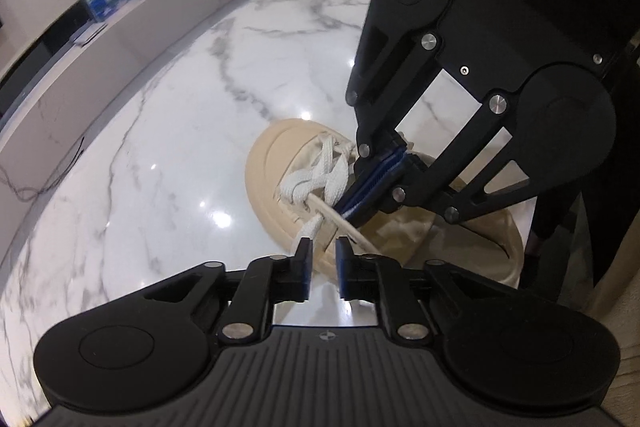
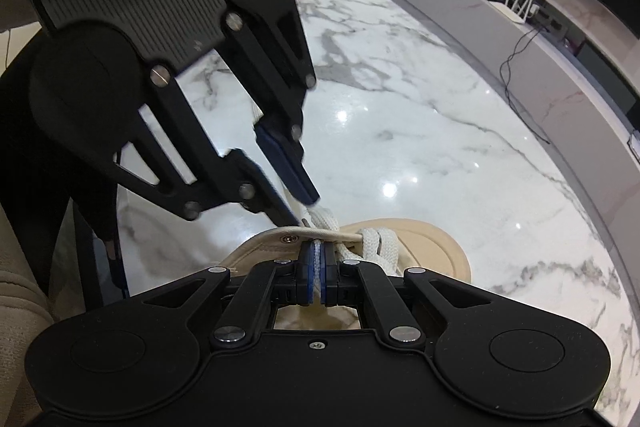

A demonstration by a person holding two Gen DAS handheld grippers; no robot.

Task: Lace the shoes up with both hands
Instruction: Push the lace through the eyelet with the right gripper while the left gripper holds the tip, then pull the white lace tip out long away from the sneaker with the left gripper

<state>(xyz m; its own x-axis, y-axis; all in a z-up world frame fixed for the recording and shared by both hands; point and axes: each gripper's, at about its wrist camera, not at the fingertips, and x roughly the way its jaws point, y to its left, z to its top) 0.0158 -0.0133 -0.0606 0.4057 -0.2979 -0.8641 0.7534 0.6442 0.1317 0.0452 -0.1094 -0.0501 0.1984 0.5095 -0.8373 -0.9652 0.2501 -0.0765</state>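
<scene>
Left gripper (image 1: 322, 265): fingers slightly apart, nothing pinched, hovering over the near eyelet row of the beige rubber-soled canvas shoe (image 1: 272, 171) on the white marble desk (image 1: 160, 155). Right gripper (image 2: 317, 273): fingers pressed together on the flat white woven lace (image 2: 317, 259), just above the shoe's tongue opening. Judgement: right should hold tension so the left can close squarely on the free lace end by the eyelet. Left wrist view shows the crossed lacing and toe cap; right wrist view shows the pinched strand and metal eyelet (image 2: 289, 238)
</scene>
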